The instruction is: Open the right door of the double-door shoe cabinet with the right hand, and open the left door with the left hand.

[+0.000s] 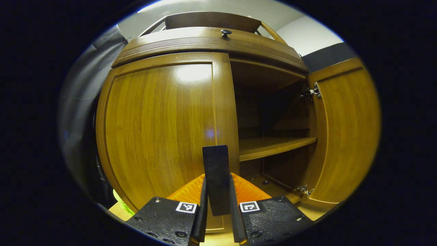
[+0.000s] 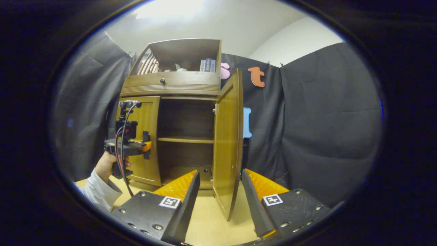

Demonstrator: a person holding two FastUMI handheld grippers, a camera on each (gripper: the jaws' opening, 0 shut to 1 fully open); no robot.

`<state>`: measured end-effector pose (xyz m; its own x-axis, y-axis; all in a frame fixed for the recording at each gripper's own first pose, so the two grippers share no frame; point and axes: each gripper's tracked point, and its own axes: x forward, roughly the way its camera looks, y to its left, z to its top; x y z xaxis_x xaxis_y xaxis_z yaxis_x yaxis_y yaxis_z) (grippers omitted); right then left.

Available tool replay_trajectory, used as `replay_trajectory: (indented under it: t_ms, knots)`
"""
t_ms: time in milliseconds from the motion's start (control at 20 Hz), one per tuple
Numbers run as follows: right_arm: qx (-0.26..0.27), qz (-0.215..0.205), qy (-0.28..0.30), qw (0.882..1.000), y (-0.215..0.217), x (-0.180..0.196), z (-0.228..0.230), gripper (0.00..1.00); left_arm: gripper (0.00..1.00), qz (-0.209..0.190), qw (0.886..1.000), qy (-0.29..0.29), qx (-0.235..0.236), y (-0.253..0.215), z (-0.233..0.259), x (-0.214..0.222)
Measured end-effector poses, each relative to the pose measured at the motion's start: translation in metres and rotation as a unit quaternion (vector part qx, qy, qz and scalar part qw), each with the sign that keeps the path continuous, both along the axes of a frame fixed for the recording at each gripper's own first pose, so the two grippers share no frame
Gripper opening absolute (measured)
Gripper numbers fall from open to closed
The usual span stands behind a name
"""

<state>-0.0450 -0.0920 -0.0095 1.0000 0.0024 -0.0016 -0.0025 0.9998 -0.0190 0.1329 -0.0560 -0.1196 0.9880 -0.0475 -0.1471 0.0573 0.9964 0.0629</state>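
While your left gripper (image 1: pixel 217 191) pinches the dark handle (image 1: pixel 215 177) on the closed left door (image 1: pixel 160 130), your right gripper (image 2: pixel 218 191) hangs w/ fingers wide apart, empty, before the open right door (image 2: pixel 228 143).

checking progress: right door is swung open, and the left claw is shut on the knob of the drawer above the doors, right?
Not quite. The left claw is shut on the left door's handle, not the drawer knob, as the left gripper view shows. The right door is indeed swung open.
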Motion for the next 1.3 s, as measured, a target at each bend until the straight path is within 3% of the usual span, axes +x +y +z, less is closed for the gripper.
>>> replay_trajectory:
  t_ms: [450,600,650,750,800,850,900,1300]
  knots:
    - [0.022,0.017,-0.033,0.999,0.000,-0.047,0.013,0.73,0.30,-0.011,0.999,0.029,-0.028,0.000,0.016,-0.018]
    - [0.037,0.022,-0.040,0.998,-0.003,-0.050,0.020,0.67,0.30,-0.017,0.999,0.043,-0.017,0.001,0.020,-0.033]
    - [0.042,0.020,-0.044,0.998,-0.006,-0.052,0.025,0.73,0.30,-0.020,0.999,0.045,-0.015,0.002,0.020,-0.042]
    - [0.051,0.017,-0.049,0.997,-0.006,-0.053,0.029,0.73,0.30,-0.026,0.999,0.047,-0.011,0.006,0.022,-0.057]
    - [0.054,0.016,-0.051,0.997,-0.006,-0.054,0.030,0.67,0.30,-0.028,0.998,0.049,-0.010,0.009,0.024,-0.063]
    - [0.053,0.016,-0.052,0.997,-0.005,-0.056,0.033,0.67,0.30,-0.030,0.998,0.050,-0.010,0.011,0.025,-0.070]
    - [0.052,0.016,-0.053,0.997,-0.004,-0.059,0.035,0.73,0.30,-0.032,0.998,0.048,-0.010,0.013,0.026,-0.076]
    - [0.047,0.021,-0.052,0.997,0.005,-0.060,0.041,0.73,0.29,-0.033,0.999,0.038,-0.001,0.037,0.039,-0.122]
